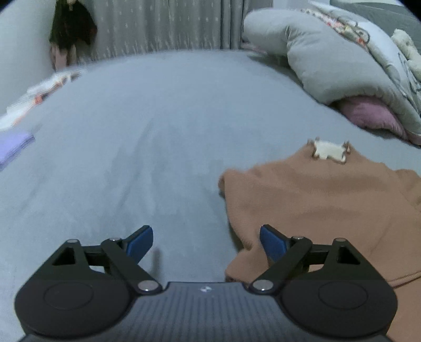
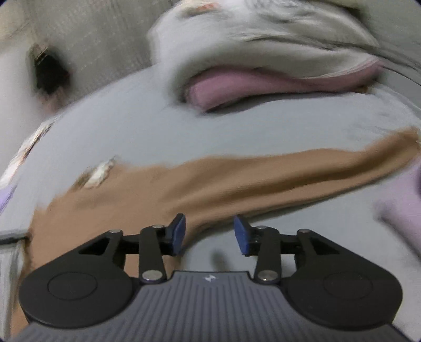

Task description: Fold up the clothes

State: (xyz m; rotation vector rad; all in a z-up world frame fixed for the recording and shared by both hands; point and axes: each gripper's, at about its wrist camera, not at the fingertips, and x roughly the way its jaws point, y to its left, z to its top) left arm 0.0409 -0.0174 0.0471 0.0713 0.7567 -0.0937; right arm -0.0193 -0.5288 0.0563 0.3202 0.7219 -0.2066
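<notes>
Two tongs in view, one per camera. Left tongs: blue pads wide apart, nothing between them, hovering over bare grey bed sheet. Right pad overlaps the near-left edge of the brown garment in view; contact cannot be confirmed. Right tongs: pads apart, narrower gap than the left, nothing held; positioned above the lower edge of the same garment where its sleeve branches off.

Task item: 1 brown garment, lying on the bed. Seen from left cam it sits right of centre, body spread flat, with 1 cream neck label at the far edge. Right cam shows 1 long sleeve stretched out to the right across the sheet; the frame is heavily motion-blurred, so detail is limited.

Other items counted:
- 1 grey quilt, bunched at far right of bed, printed pattern on upper side.
- 1 pink cloth tucked beneath the quilt's edge.
- 1 lilac folded cloth at left edge of bed.
- 1 white/orange item near the far-left edge, too blurred to identify.
- 1 grey curtain behind the bed.
- 1 dark object hanging at upper left, unidentified.
</notes>
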